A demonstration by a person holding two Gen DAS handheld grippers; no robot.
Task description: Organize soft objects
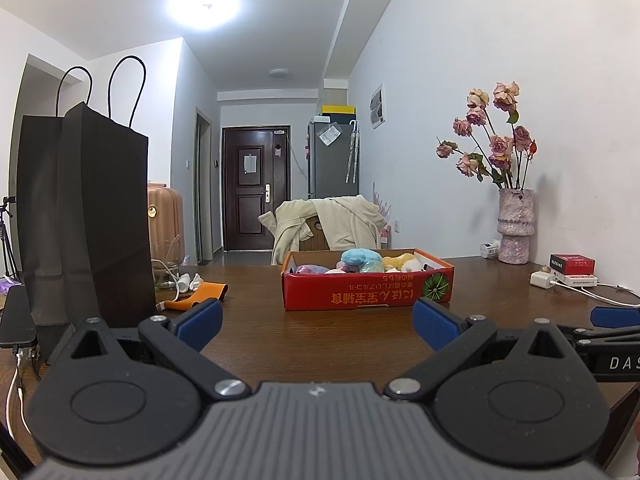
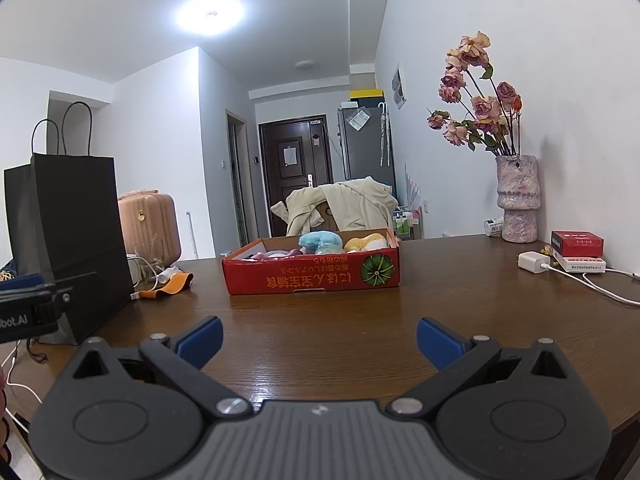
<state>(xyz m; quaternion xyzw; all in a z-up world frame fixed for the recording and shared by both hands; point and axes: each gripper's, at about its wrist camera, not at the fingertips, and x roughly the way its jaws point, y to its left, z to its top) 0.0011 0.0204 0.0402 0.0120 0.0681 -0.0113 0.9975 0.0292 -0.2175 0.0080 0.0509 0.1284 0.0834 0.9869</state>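
A shallow red cardboard box (image 1: 366, 292) (image 2: 312, 278) stands on the brown wooden table ahead of both grippers. Several plush toys lie inside it: a light blue one (image 1: 360, 259) (image 2: 320, 240), a yellow one (image 1: 398, 261) (image 2: 365, 242) and pink ones (image 1: 310, 269) (image 2: 276, 255). My left gripper (image 1: 318, 326) hovers open over the table, short of the box, nothing between its blue pads. My right gripper (image 2: 319, 340) is likewise open and empty, a little further back. Each gripper shows at the edge of the other's view.
A tall black paper bag (image 1: 86, 216) (image 2: 68, 240) stands at the table's left. An orange cloth (image 1: 200, 295) and cables lie beside it. At the right wall stand a vase of dried roses (image 1: 515, 224) (image 2: 517, 198), a red packet (image 2: 577, 244) and a white charger (image 2: 534, 261).
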